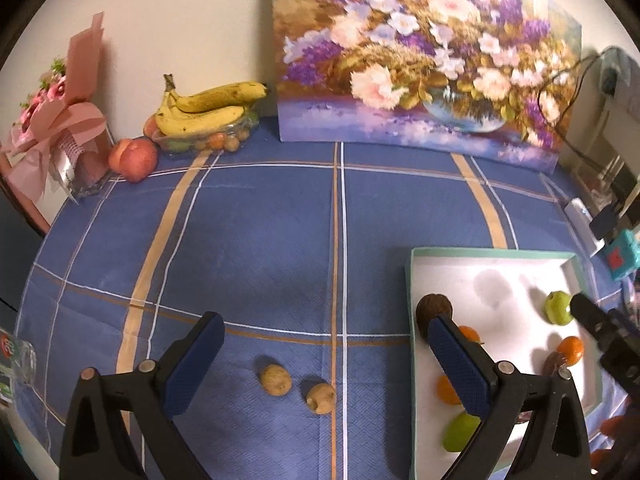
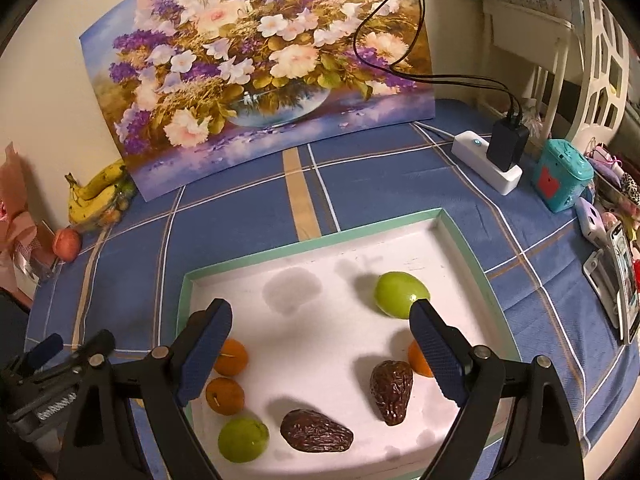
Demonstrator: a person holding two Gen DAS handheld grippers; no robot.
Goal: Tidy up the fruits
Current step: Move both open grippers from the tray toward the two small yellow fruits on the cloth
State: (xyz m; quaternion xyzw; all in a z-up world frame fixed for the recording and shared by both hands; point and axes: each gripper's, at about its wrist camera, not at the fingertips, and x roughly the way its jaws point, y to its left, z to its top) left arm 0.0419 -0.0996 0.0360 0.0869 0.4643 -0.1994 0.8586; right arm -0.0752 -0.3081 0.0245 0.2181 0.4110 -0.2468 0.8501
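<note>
A white tray with a green rim [image 2: 320,242] sits on the blue cloth; it also shows in the left wrist view [image 1: 412,280]. In it lie two green fruits [image 2: 400,294] [image 2: 243,440], several small oranges [image 2: 230,356], two dark wrinkled dates [image 2: 392,390] [image 2: 316,432], and a brown nut [image 1: 434,310] by its left wall. Two small tan fruits [image 1: 275,379] [image 1: 321,398] lie on the cloth left of the tray. My left gripper [image 1: 324,340] is open and empty above them. My right gripper [image 2: 320,326] is open and empty over the tray.
Bananas [image 1: 208,106] on a clear dish of small fruit and a peach [image 1: 133,159] stand at the back left beside a pink bouquet [image 1: 56,120]. A flower painting [image 1: 420,60] leans on the wall. A power strip [image 2: 486,160], teal box [image 2: 560,176] and phones lie right.
</note>
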